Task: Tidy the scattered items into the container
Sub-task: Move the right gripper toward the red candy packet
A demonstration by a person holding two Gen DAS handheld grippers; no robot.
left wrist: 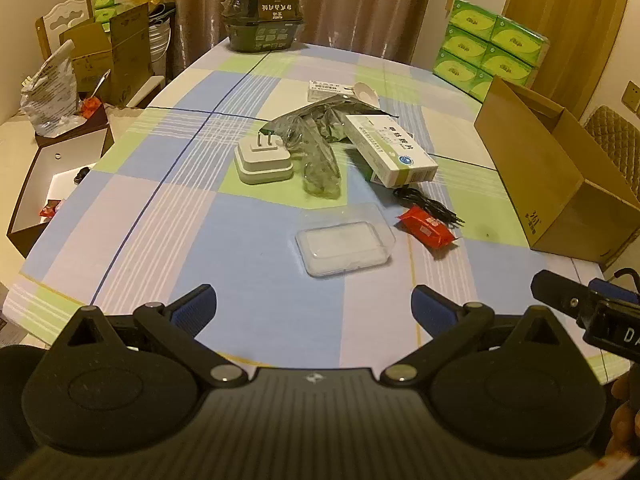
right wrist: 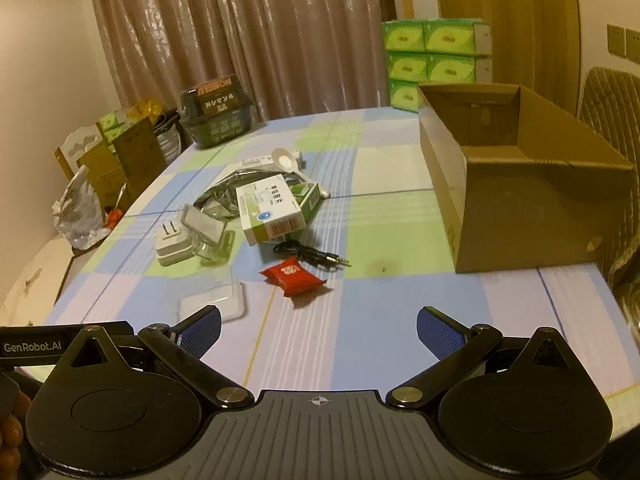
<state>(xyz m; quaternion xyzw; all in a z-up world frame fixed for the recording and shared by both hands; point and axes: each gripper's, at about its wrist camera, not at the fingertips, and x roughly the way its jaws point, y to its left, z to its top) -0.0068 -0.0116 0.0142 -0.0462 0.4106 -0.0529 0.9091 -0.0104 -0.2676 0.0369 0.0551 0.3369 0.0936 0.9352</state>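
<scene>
Scattered on the checked tablecloth lie a clear plastic case (left wrist: 346, 247) (right wrist: 214, 303), a red packet (left wrist: 427, 226) (right wrist: 295, 276), a black cable (left wrist: 430, 206) (right wrist: 310, 254), a white-green medicine box (left wrist: 390, 150) (right wrist: 272, 208), a white plug adapter (left wrist: 264, 160) (right wrist: 173, 244), crumpled plastic bags (left wrist: 320, 148) and a white spoon (right wrist: 286, 160). An open cardboard box (left wrist: 556, 168) (right wrist: 516, 184) stands on the right, with nothing visible inside. My left gripper (left wrist: 314, 308) is open and holds nothing, hovering short of the clear case. My right gripper (right wrist: 318, 328) is open and holds nothing, near the red packet.
A dark packaged tub (left wrist: 262, 16) (right wrist: 218, 114) stands at the table's far edge. Green tissue packs (left wrist: 490, 50) (right wrist: 434, 58) are stacked behind the box. Left of the table are cardboard boxes (left wrist: 116, 52), a chair and a bag. A padded chair (right wrist: 612, 108) is on the right.
</scene>
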